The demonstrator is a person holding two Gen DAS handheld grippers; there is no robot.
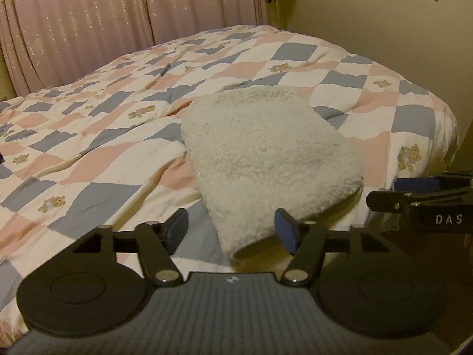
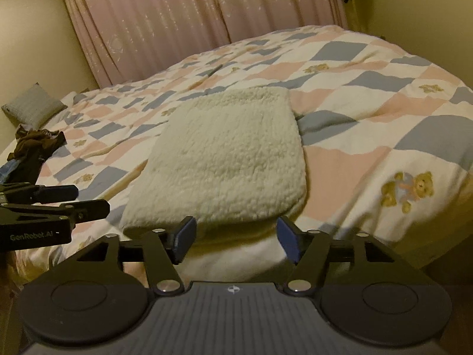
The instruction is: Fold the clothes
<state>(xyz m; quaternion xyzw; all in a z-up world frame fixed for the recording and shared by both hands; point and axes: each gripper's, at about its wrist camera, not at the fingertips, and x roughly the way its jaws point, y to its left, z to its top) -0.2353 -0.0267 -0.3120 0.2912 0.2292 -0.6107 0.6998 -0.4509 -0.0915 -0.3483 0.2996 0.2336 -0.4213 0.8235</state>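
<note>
The fleece garment lies folded into a cream pad near the bed's front edge, on a quilt of pink, blue and white checks with teddy bears. Pink curtains hang behind. Your left hand-held gripper and right hand-held gripper both gape wide, holding nothing, just short of the fleece. Dark clothes sit at the far left.

Support: bed, covered by a quilt checked in pink, grey-blue and white, with small teddy bears.
Near edge: folded cream fleece garment lying flat on the quilt.
Far left: grey cushion.
Left edge: dark crumpled clothes in a heap.
</note>
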